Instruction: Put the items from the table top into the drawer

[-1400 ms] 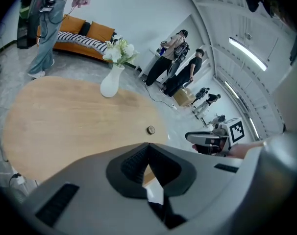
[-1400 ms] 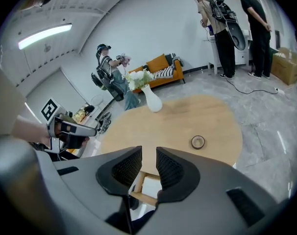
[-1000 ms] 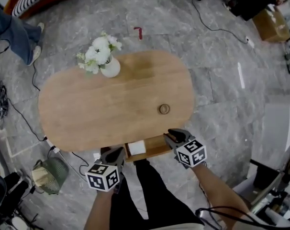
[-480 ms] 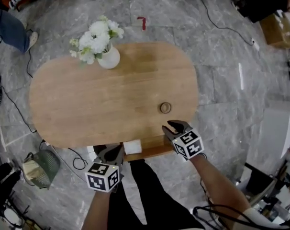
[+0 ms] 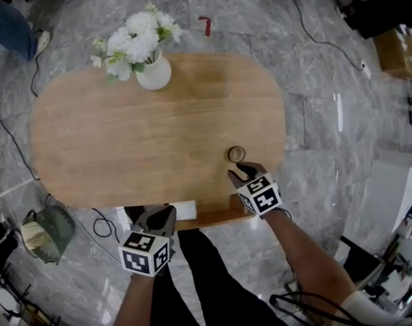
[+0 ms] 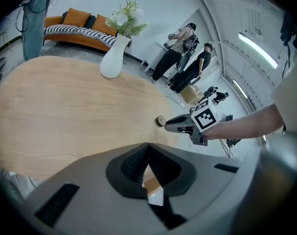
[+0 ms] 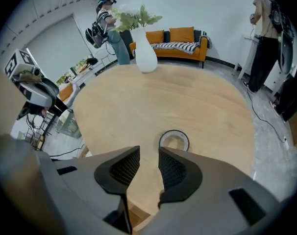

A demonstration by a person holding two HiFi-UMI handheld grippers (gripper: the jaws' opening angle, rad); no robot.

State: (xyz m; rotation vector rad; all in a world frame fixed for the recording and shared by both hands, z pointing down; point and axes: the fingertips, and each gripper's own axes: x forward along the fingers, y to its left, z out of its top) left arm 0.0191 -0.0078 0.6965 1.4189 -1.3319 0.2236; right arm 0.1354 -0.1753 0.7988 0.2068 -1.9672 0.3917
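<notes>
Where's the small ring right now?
Head view: the ring lies on the table, right side near the front edge, just beyond the right gripper, whose jaws stand open.

Left gripper (image 5: 164, 214): jaws fully closed, pads meeting at the tips, nothing clamped between them. It points forward and obliquely down. Its marker cube (image 5: 145, 253) sits at the near end, above the left forearm (image 5: 133, 302), which enters from the near edge.

Right gripper (image 5: 237, 172): jaws parted by a narrow gap, pads parallel, nothing between them. It points steeply down and stands farther out than the left gripper, well apart from it. Its marker cube (image 5: 260, 195) faces up. The bare right forearm (image 5: 308, 257) runs from near right to the gripper.
</notes>
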